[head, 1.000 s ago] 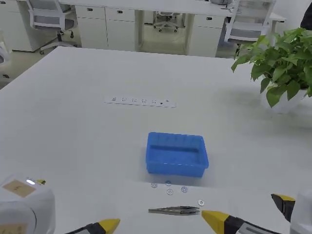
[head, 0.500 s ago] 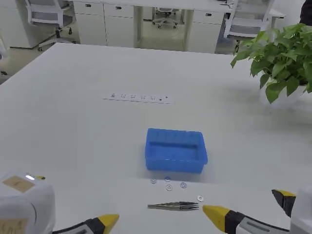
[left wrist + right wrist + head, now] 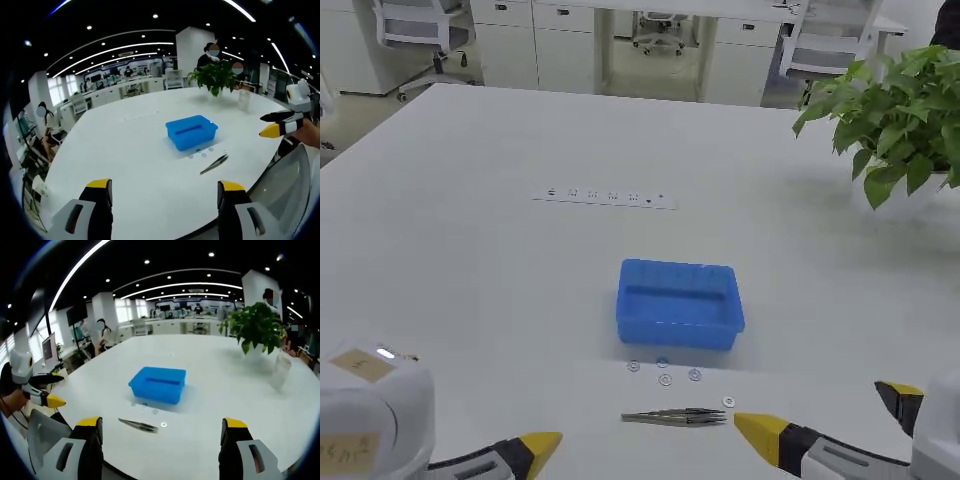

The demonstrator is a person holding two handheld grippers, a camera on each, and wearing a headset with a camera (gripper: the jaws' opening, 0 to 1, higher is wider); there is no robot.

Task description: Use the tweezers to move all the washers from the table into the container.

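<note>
A blue container [image 3: 680,305] sits on the white table [image 3: 470,260]. Several small washers [image 3: 664,379] lie just in front of it. Metal tweezers [image 3: 675,417] lie flat on the table a little nearer to me. My right gripper [image 3: 825,412] hovers open at the lower right, its left yellow tip just right of the tweezers. My left gripper [image 3: 477,398] is open at the lower left, apart from everything. The left gripper view shows its own open gripper [image 3: 165,185], the container [image 3: 191,131] and tweezers [image 3: 214,163]. Ahead of the open gripper [image 3: 161,423] in the right gripper view lie the tweezers [image 3: 139,425] and container [image 3: 157,383].
A potted plant [image 3: 895,110] stands at the far right of the table, with a clear jar [image 3: 279,371] near it. A flush power strip [image 3: 603,197] lies beyond the container. Chairs and desks stand behind the table, and people are in the background.
The head camera has tilted slightly, so everything sits a little higher in the picture. Tweezers, washers and container have not moved. Both grippers remain open.
</note>
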